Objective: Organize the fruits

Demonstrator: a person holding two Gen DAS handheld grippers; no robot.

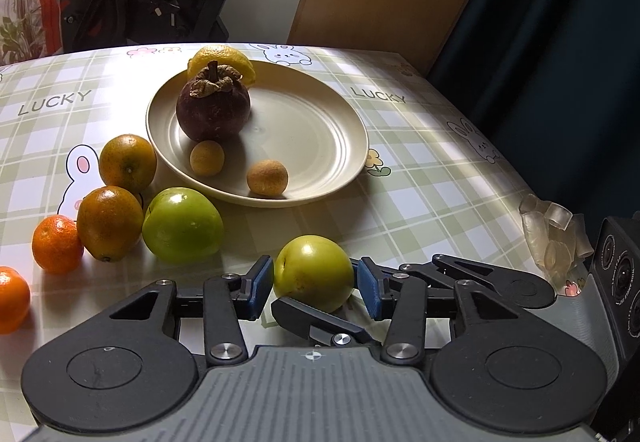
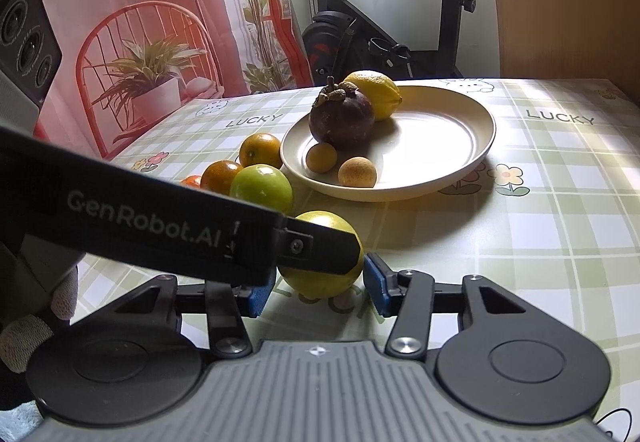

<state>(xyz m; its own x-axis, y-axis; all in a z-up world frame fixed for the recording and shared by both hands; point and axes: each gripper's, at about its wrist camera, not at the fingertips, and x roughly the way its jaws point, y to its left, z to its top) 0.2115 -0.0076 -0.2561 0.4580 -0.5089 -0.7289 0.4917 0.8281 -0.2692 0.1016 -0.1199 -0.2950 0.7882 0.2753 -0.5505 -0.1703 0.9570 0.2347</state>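
A small yellow-green round fruit [image 1: 314, 272] sits on the green-checked plastic tablecloth [image 1: 420, 194], near the front of the table and apart from the cream round plate [image 1: 352, 146]. The left gripper [image 1: 314, 284] is clamped on it, one blue pad touching each side. The right gripper [image 2: 318, 290] frames the same fruit from another angle: its right pad touches the skin, but the left gripper's black finger crosses over the other pad, so I cannot tell whether this grip is closed on it.

On the plate are a dark purple mangosteen [image 1: 214, 108], a yellow lemon [image 1: 224, 56] behind it and two small tan round fruits [image 1: 207, 158]. Just beside the plate's left rim lie a larger green apple [image 1: 182, 224] and a cluster of oranges [image 1: 110, 222]. A grey-gloved hand [image 2: 36, 322] shows at the left edge of the right wrist view
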